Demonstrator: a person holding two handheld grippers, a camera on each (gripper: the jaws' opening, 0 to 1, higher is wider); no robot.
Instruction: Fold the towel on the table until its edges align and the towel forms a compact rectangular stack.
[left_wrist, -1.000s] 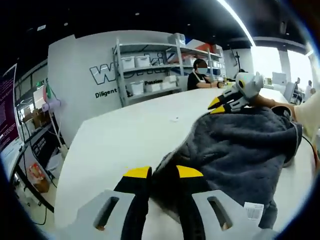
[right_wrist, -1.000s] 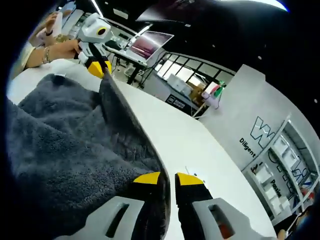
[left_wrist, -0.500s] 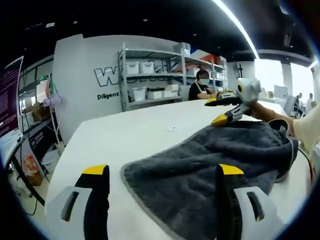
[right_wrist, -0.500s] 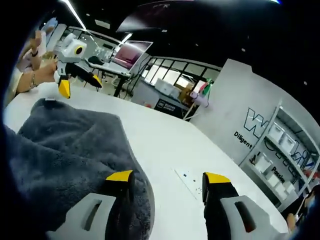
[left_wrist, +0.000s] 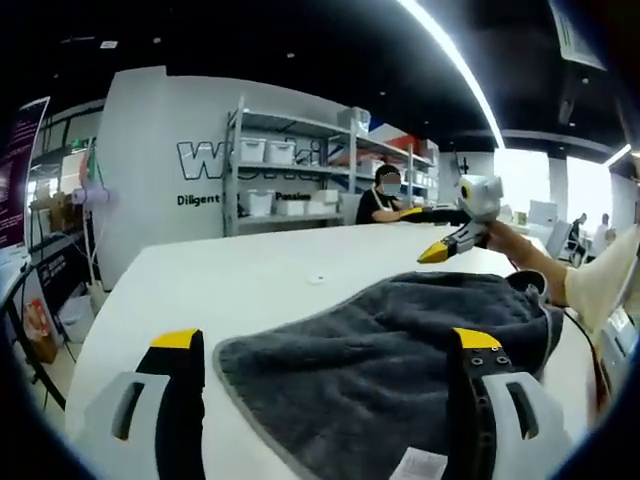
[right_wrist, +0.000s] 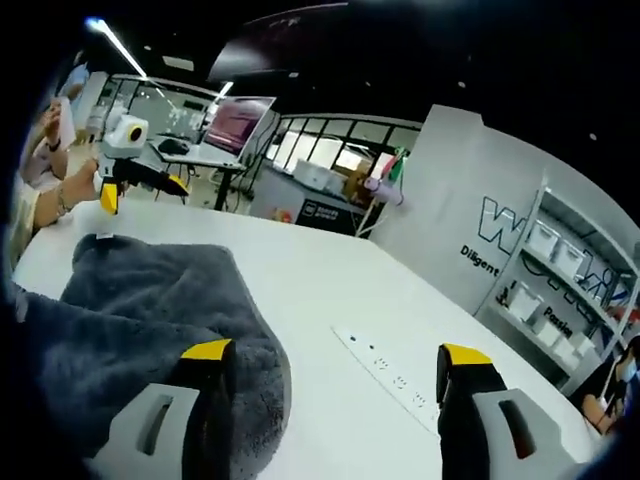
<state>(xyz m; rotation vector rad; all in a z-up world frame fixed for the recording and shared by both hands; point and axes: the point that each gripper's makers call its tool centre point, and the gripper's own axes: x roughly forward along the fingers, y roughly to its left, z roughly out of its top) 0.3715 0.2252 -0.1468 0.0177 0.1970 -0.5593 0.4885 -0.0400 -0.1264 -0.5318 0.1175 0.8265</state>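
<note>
Jaws of left gripper (left_wrist: 325, 350) and right gripper (right_wrist: 335, 358) stand wide apart, clear above the gray towel (left_wrist: 400, 345) on the white table (left_wrist: 250, 275).

Dark grey fluffy terry towel (left_wrist: 400, 350) with paler grey edging and white label; plain white tabletop (left_wrist: 220, 280); grey two-jaw grippers (left_wrist: 330, 345) (right_wrist: 335, 355), black jaws tipped yellow.

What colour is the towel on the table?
Dark grey, with a lighter grey edge trim; the towel shows best in the left gripper view.
</note>
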